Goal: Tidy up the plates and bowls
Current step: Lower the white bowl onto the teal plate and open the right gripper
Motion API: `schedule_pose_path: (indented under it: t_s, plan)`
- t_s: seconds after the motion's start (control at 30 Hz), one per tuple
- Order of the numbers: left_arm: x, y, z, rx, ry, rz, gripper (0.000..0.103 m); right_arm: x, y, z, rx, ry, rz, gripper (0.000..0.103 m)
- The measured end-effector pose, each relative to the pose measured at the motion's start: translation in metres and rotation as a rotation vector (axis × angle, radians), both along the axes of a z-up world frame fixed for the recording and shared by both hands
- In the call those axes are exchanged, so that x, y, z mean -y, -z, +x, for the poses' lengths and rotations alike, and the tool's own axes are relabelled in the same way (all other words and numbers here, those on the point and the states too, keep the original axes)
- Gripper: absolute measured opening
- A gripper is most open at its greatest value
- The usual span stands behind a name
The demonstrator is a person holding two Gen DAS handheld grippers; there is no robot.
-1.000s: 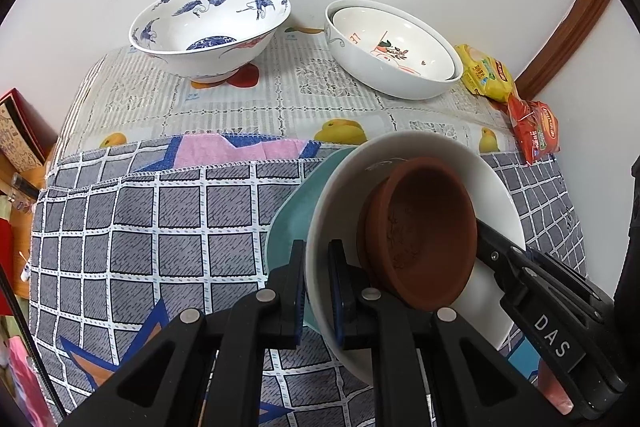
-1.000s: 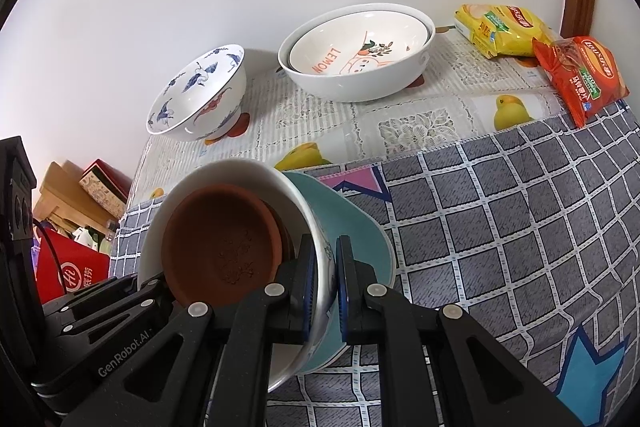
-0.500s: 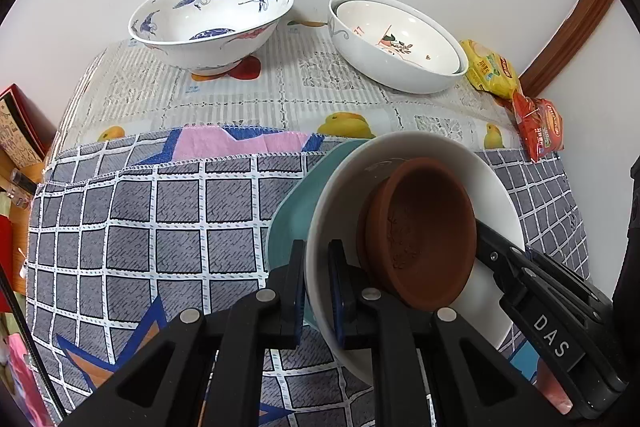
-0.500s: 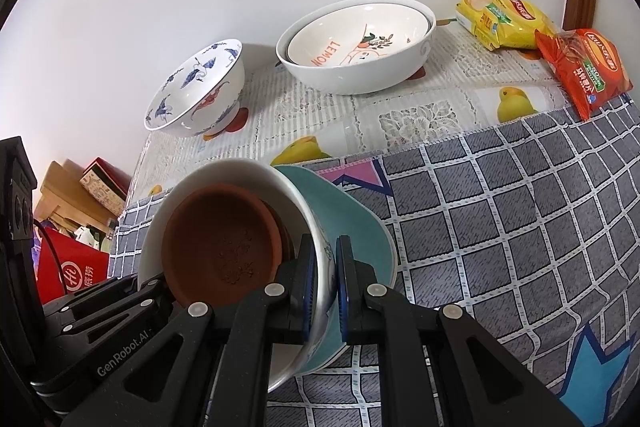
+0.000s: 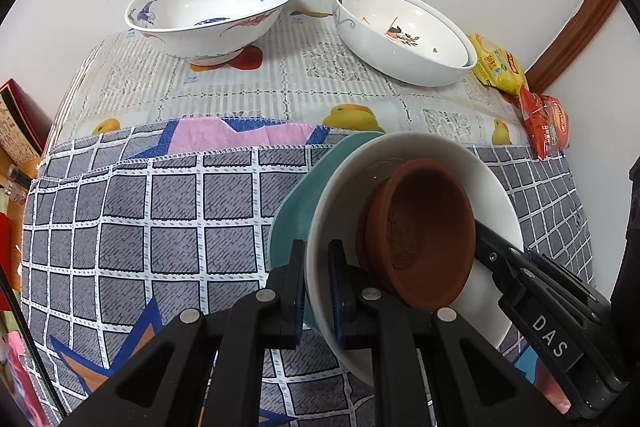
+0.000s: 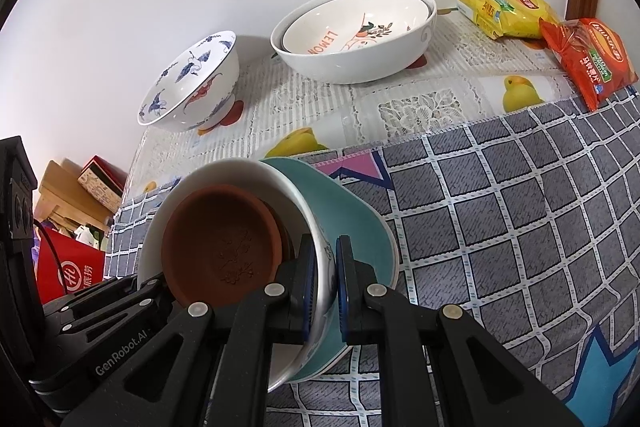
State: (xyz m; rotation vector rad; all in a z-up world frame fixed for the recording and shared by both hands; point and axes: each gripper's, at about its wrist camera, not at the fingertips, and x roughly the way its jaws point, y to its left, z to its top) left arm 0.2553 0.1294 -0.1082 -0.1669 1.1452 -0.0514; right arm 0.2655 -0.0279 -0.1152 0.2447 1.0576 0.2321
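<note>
A white bowl [image 5: 496, 199] holds a brown clay dish [image 5: 424, 231] and sits over a teal plate [image 5: 296, 203]. My left gripper [image 5: 318, 263] is shut on the stack's left rim. My right gripper [image 6: 323, 259] is shut on the opposite rim of the white bowl [image 6: 240, 171], with the clay dish [image 6: 220, 247] inside and the teal plate [image 6: 352, 219] beneath. The stack is tilted, lifted above the checked cloth. A blue-crane bowl [image 5: 212, 7] and nested white lemon bowls [image 5: 404, 31] stand at the back by the wall.
A yellow snack bag [image 6: 504, 11] and a red snack bag [image 6: 592, 59] lie at the back right corner. Grey checked cloth [image 5: 140, 227] covers the table's front, lace fruit cloth [image 5: 320, 83] the back. Boxes and a red bag [image 6: 68, 271] are past the left edge.
Both grippers have carried the stack forward toward the back bowls, which now look larger and nearer. The grip on the rims is unchanged.
</note>
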Motion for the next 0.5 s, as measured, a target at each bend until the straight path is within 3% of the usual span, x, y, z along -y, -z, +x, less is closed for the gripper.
schedule_pose_path:
  t_s: [0.5]
  plan:
    - [0.002, 0.014, 0.005, -0.022, 0.007, 0.006, 0.011, 0.001, 0.016, 0.006, -0.017, -0.012, -0.002, 0.010]
